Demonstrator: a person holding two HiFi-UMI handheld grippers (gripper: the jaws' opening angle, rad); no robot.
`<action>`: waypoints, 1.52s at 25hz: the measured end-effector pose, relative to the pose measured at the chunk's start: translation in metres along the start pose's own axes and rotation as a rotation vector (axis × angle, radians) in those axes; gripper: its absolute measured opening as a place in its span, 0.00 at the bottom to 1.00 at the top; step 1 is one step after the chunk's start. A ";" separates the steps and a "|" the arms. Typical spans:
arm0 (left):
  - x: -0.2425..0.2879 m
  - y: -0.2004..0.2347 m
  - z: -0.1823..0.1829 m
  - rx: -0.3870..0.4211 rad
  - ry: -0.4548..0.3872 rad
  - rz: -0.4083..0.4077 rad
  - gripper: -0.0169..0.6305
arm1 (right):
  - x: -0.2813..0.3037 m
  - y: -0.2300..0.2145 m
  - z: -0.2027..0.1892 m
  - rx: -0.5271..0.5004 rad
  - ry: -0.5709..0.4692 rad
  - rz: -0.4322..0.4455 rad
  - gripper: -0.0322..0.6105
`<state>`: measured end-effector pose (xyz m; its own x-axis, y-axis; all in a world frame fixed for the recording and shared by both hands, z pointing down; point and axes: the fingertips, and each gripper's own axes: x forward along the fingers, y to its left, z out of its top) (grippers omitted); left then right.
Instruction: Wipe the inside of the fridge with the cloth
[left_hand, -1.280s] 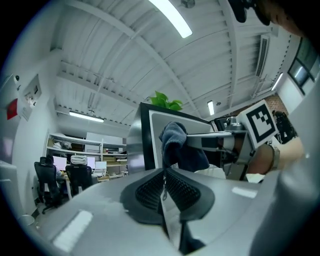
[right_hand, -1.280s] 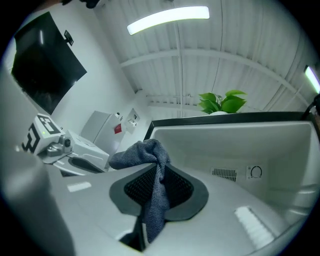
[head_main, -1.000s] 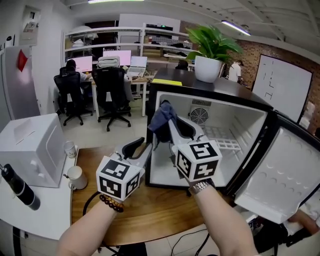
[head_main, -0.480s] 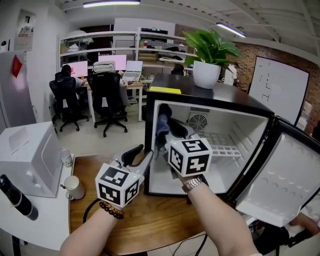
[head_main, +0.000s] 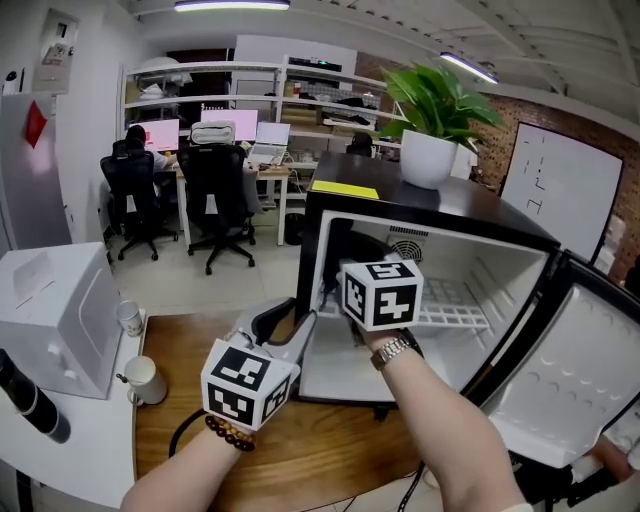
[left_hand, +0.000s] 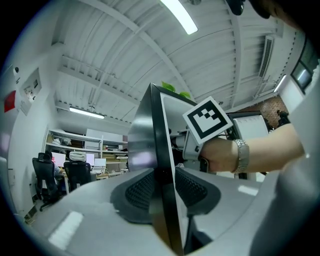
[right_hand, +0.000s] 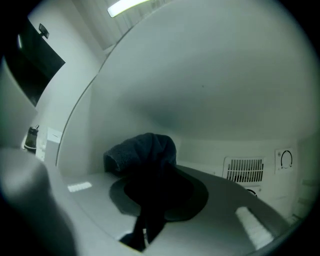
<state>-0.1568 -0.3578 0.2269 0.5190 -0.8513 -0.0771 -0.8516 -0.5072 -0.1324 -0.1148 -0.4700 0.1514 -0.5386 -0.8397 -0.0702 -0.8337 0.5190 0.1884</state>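
Head view. Black fridge (head_main: 480, 215) standing on a wooden table (head_main: 330, 450), door (head_main: 575, 370) swung wide to the right, potted plant (head_main: 432, 150) on top. Right gripper (head_main: 338, 262) reaching in through the opening at the upper left, deeper than a second ago, when the blue cloth showed out at the front edge; now mostly hidden behind the marker cube. Left gripper (head_main: 300, 322) much where it was, at the fridge's left front edge.

Left gripper view. Front edge of the fridge's (left_hand: 150, 130) left wall standing upright between the jaws of the left gripper (left_hand: 165, 190). Jaws just opened a little wider around it. Pads seemingly lying against both faces, though hard to judge in this warped picture.

Right gripper view. Right gripper (right_hand: 152, 192) clamped on the dark cloth (right_hand: 142, 150), bunched above the pads and trailing down between them. Held inside, near the white inner wall (right_hand: 200, 75), rear vent (right_hand: 244, 169) to the right.
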 end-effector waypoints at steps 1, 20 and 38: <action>0.000 0.000 0.000 0.001 0.000 0.000 0.24 | 0.003 -0.002 -0.001 -0.005 0.007 -0.004 0.13; -0.001 0.000 0.000 -0.027 -0.017 0.012 0.24 | 0.056 -0.042 -0.011 -0.032 0.101 -0.103 0.13; -0.001 0.001 0.000 -0.036 -0.022 0.011 0.24 | 0.032 -0.092 -0.017 -0.088 0.140 -0.255 0.13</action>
<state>-0.1580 -0.3568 0.2267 0.5111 -0.8537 -0.1003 -0.8590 -0.5029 -0.0960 -0.0530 -0.5472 0.1489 -0.2866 -0.9580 0.0081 -0.9227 0.2783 0.2666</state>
